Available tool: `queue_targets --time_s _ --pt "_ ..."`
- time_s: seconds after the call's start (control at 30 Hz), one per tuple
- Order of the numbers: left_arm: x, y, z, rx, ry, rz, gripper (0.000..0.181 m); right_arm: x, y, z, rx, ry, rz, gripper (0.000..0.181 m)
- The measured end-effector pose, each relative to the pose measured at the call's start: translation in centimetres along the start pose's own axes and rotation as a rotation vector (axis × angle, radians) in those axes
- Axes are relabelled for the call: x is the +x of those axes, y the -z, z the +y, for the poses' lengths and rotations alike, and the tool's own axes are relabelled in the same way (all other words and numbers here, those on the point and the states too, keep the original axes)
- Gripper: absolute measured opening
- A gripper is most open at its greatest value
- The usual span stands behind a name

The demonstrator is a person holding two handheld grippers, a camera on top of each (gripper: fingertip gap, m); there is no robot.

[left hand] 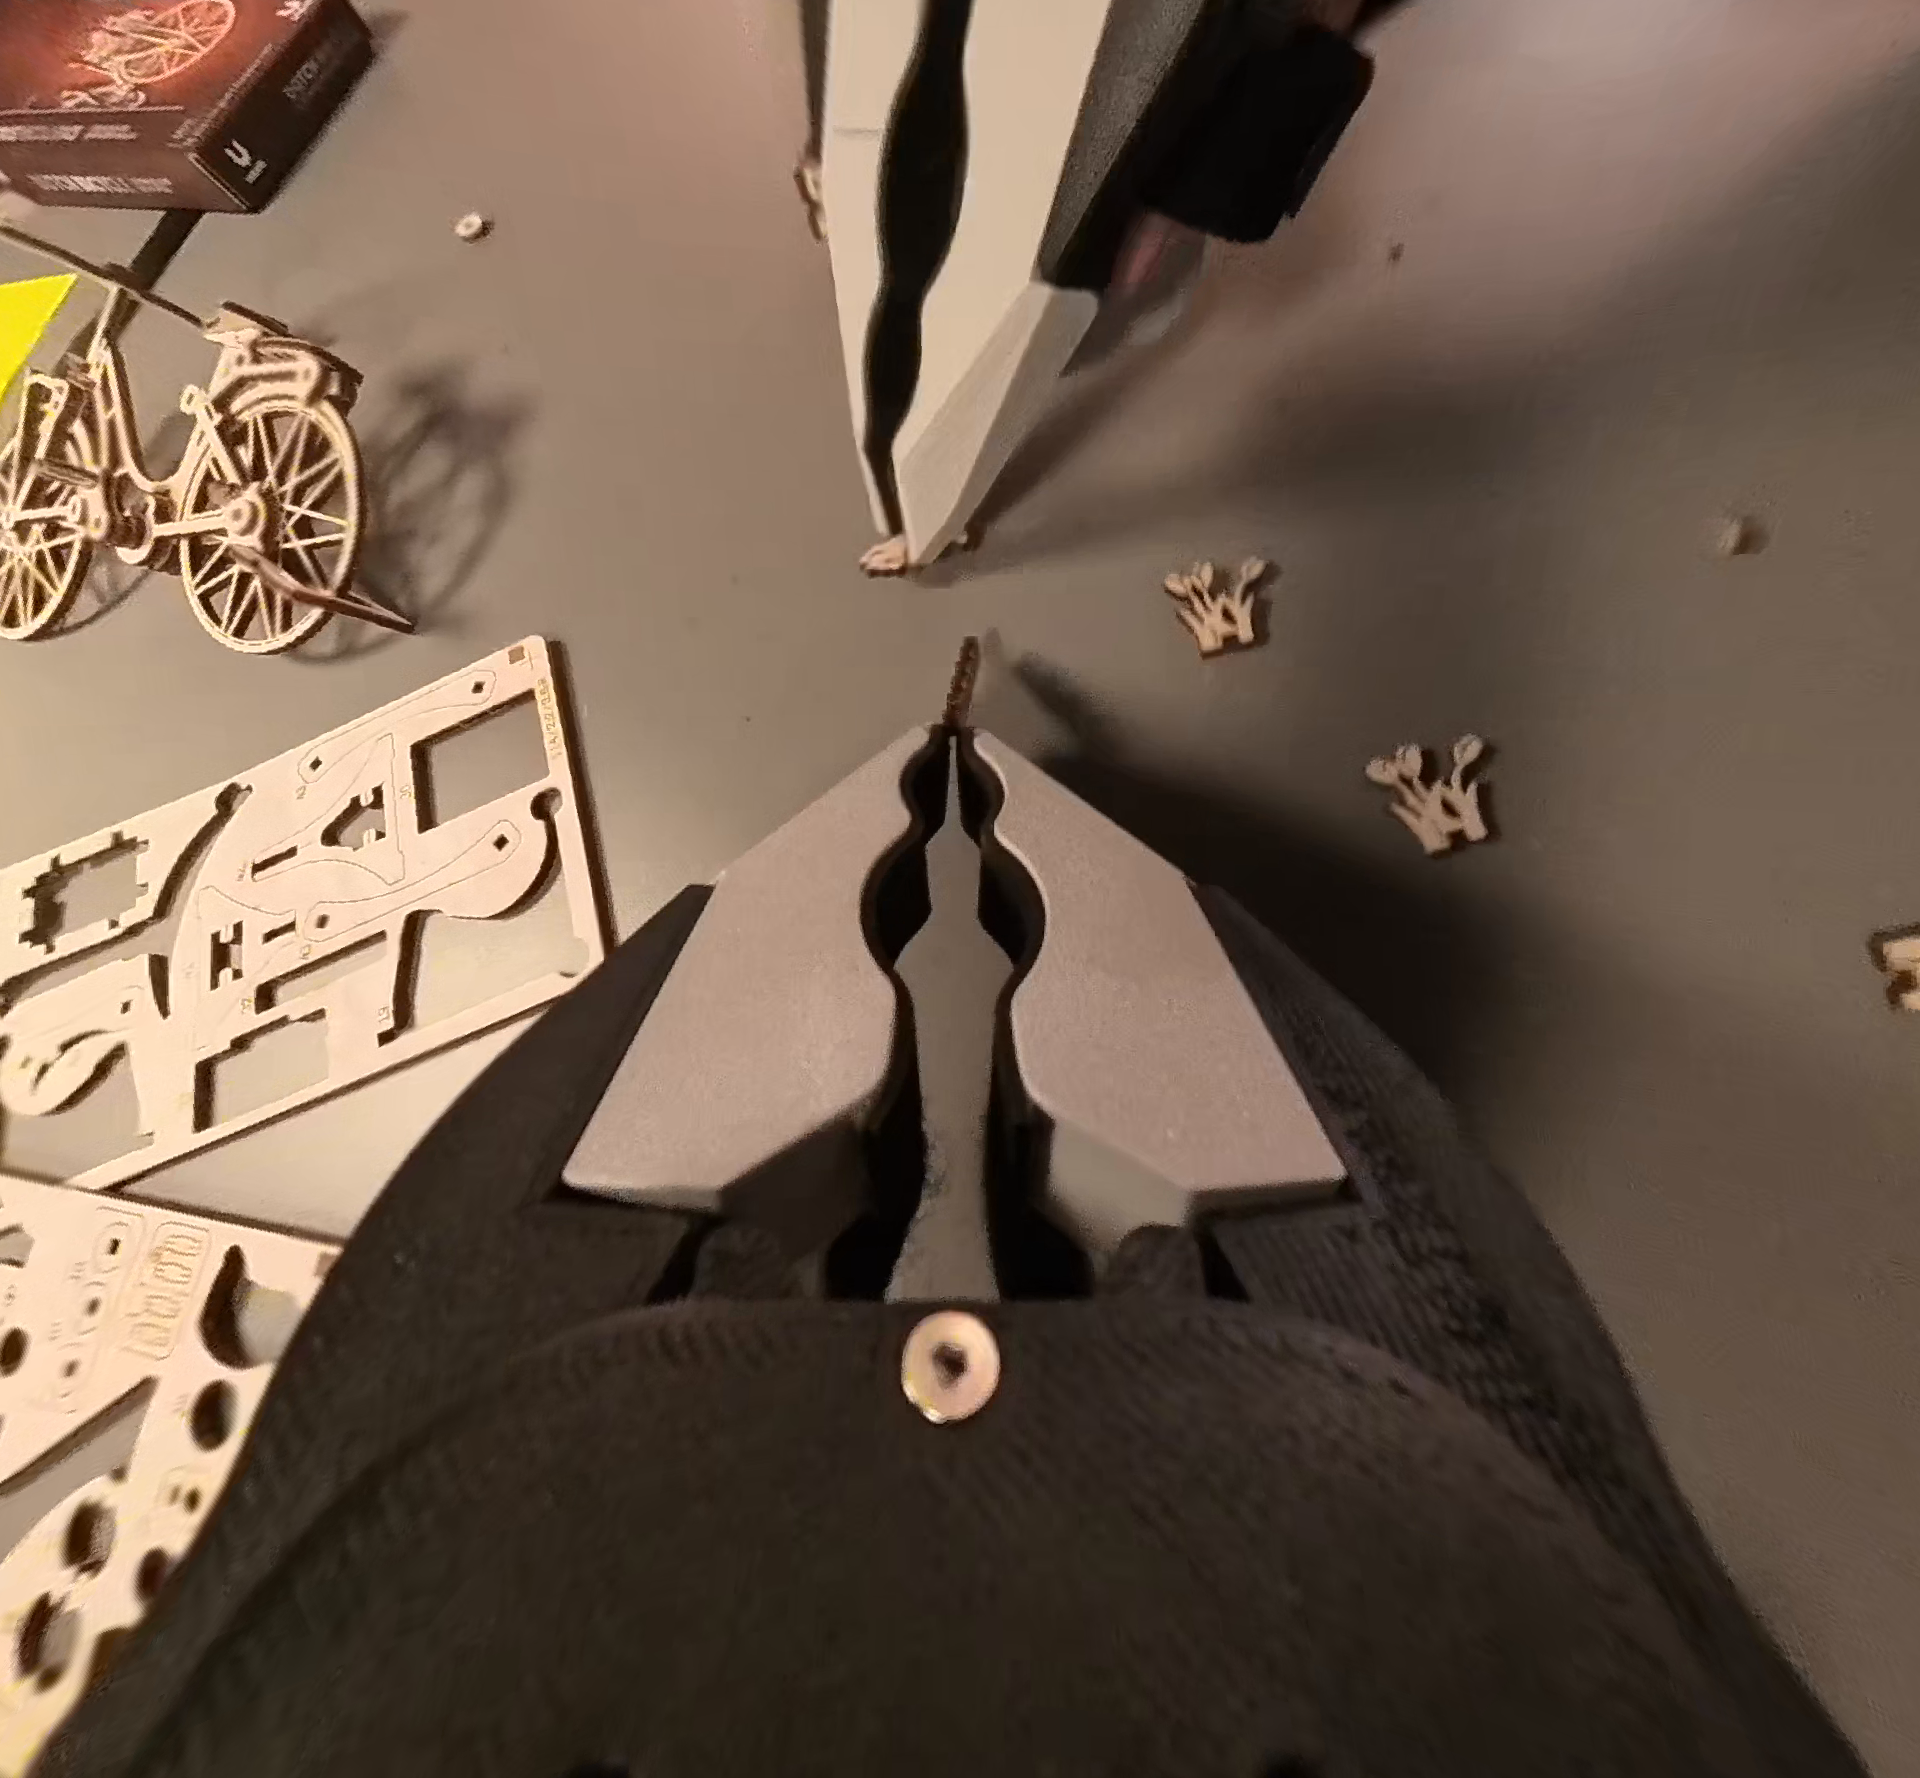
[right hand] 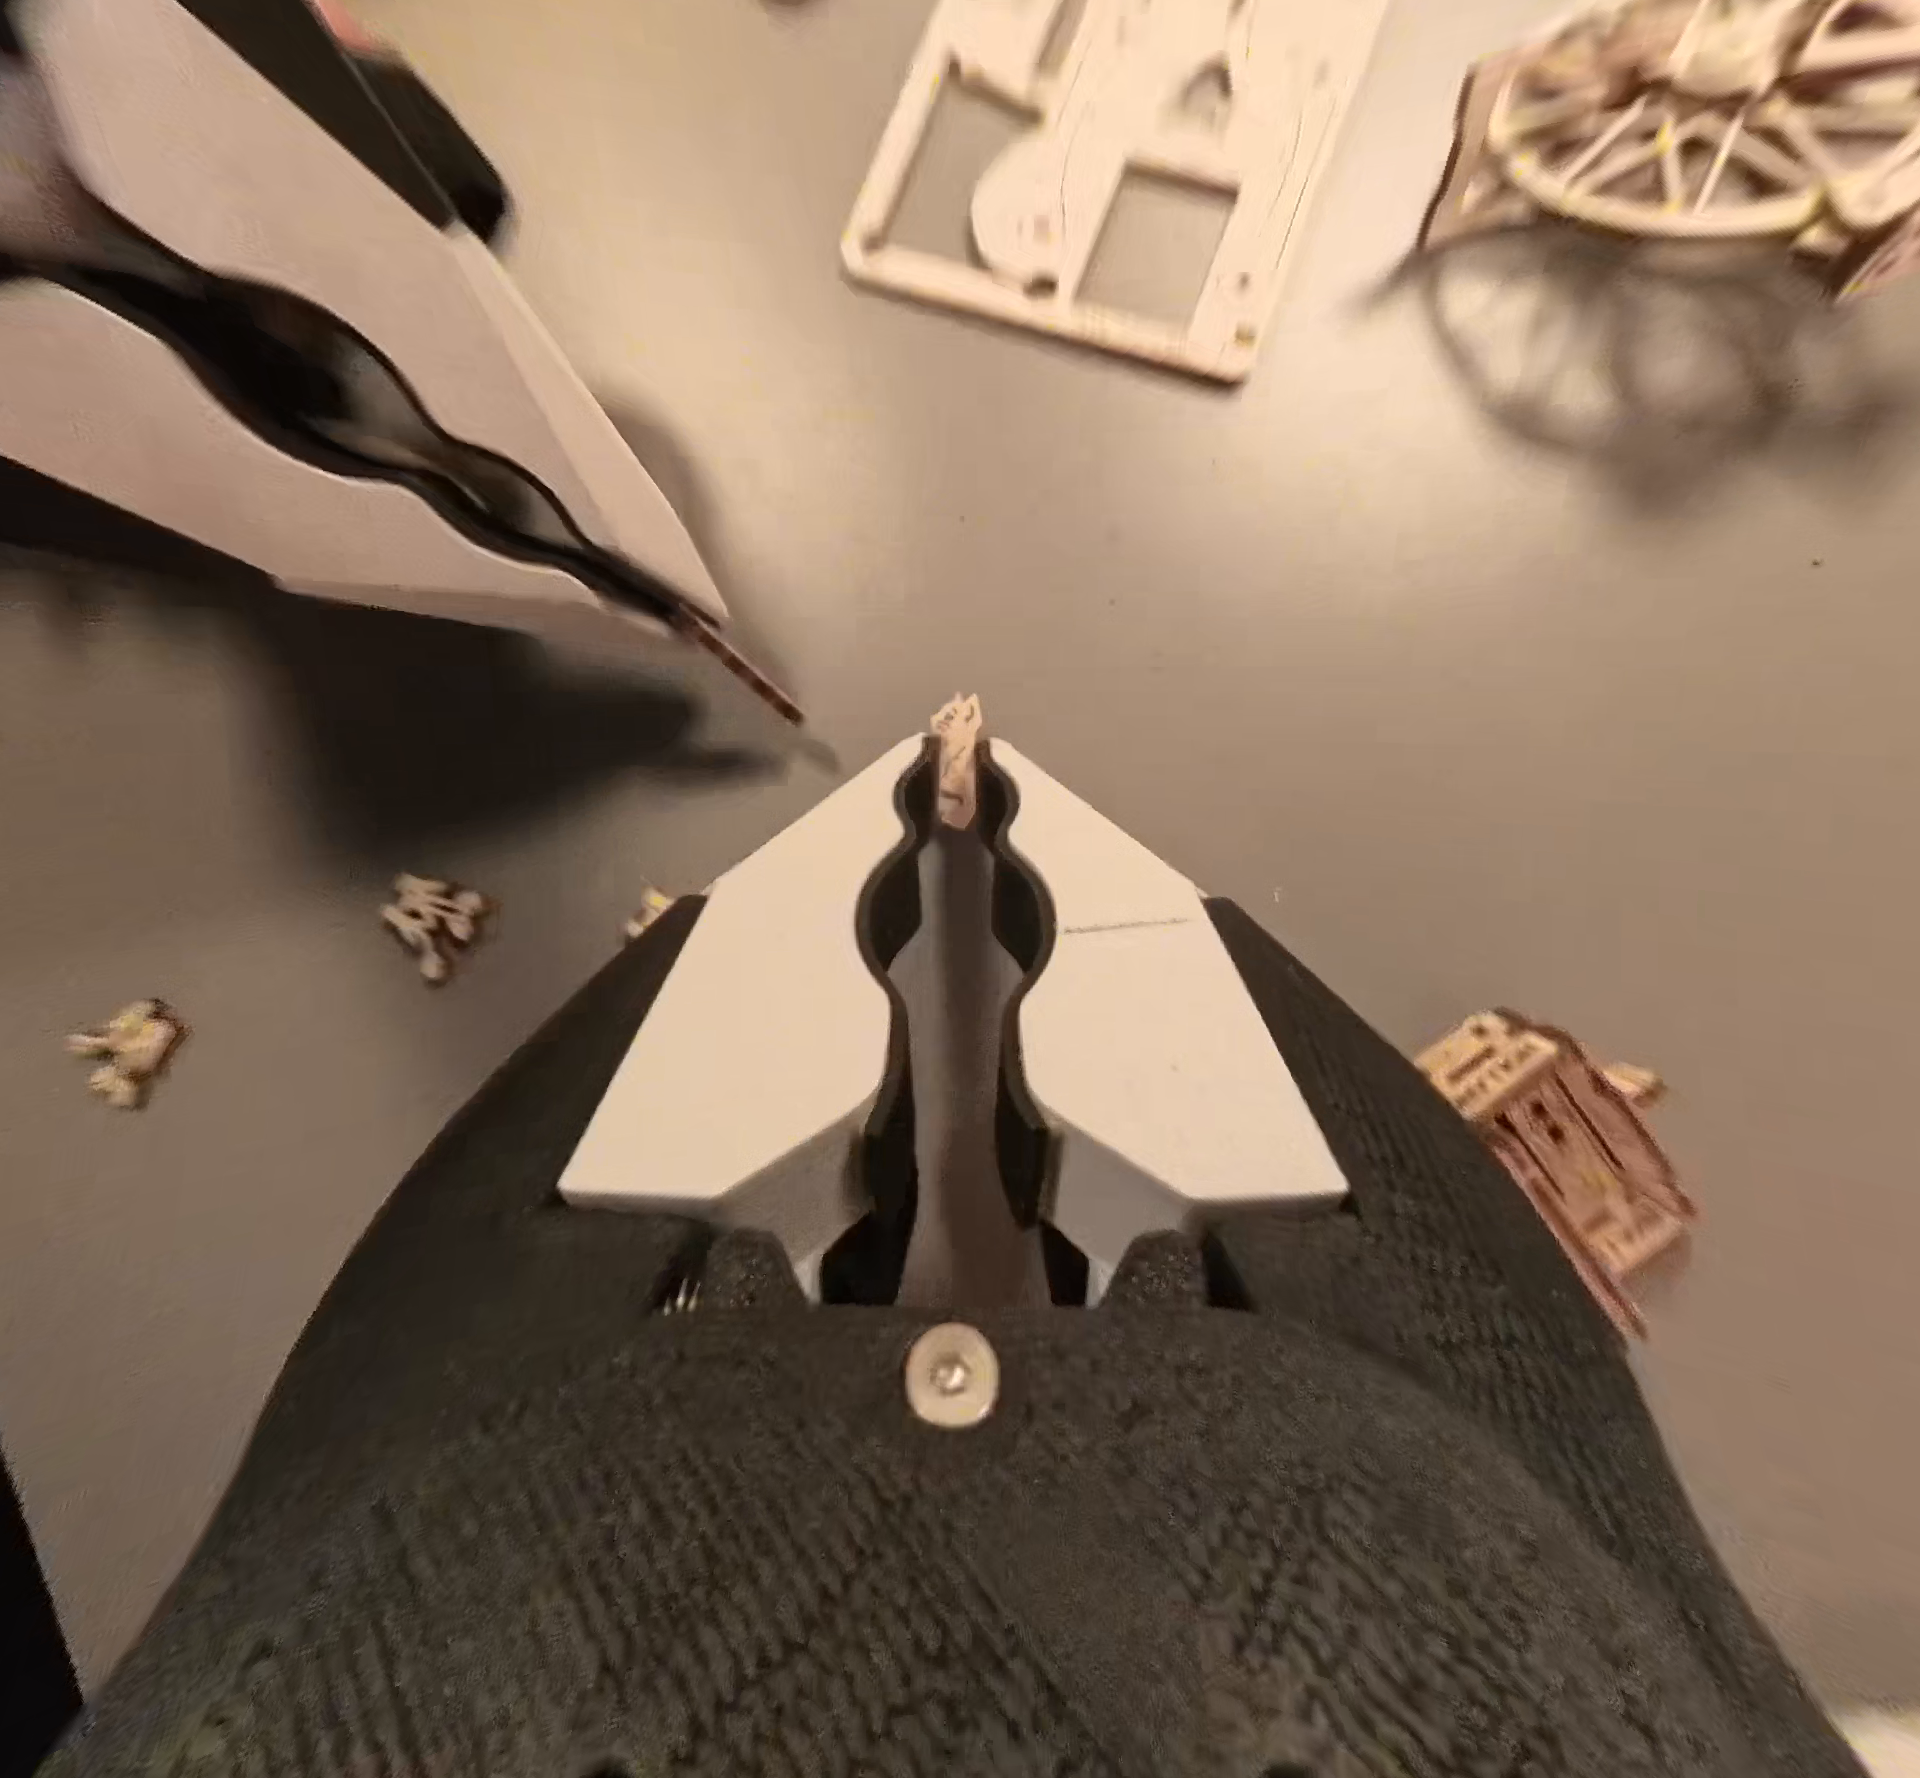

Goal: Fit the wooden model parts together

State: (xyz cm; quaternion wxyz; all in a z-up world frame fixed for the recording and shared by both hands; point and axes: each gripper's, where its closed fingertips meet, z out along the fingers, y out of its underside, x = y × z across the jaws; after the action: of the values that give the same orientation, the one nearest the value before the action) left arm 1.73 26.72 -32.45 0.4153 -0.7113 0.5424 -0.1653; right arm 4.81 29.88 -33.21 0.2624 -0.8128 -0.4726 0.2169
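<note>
My left gripper point(left hand: 953, 739) is shut on a thin flat wooden part point(left hand: 967, 684), seen edge-on as a dark sliver poking past the tips. In the right wrist view the left gripper point(right hand: 694, 622) comes in from the upper left with that dark part point(right hand: 764, 681) sticking out. My right gripper point(right hand: 958, 743) is shut on a small pale wooden part point(right hand: 958, 762) held upright between the tips. In the left wrist view the right gripper point(left hand: 902, 539) points down at the table, the pale part point(left hand: 888, 556) at its tip. The two held parts are close but apart.
Small flower-shaped wooden pieces point(left hand: 1218, 604) point(left hand: 1436, 793) lie on the grey table to the right. Laser-cut wooden sheets point(left hand: 281, 907) and a built wooden bicycle point(left hand: 177, 492) stand left, with a dark box point(left hand: 177, 102) behind. A small wooden box-like assembly point(right hand: 1548, 1157) sits beside my right gripper. Some 5 cm of space lies between my two pairs of fingers. It is some 20 cm from my right tips to the built wooden bicycle point(left hand: 177, 492).
</note>
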Motion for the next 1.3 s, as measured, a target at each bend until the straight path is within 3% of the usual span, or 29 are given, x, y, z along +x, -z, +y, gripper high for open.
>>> queue_targets --time_s 0.2,0.4,0.53,0.77,1.3 --pt "-1.0 2.1 -3.3 0.255 0.256 0.095 0.0 -1.4 4.9 -5.6 0.579 -0.109 -0.367 0.004" --pt "-1.2 5.2 -6.6 0.527 0.434 0.255 0.0 -4.6 8.9 -8.4 0.904 -0.046 -0.598 0.004" --pt "-0.5 6.2 -7.6 0.597 0.478 0.357 0.0 -5.0 9.4 -8.9 0.978 -0.043 -0.607 0.004" --pt "-0.8 7.3 -8.1 0.673 0.581 0.467 0.0 -5.2 9.3 -9.1 0.968 -0.052 -0.599 0.004" --pt "-0.7 7.8 -8.4 0.722 0.606 0.52 0.0 -6.4 10.0 -9.5 0.967 -0.012 -0.592 0.004"
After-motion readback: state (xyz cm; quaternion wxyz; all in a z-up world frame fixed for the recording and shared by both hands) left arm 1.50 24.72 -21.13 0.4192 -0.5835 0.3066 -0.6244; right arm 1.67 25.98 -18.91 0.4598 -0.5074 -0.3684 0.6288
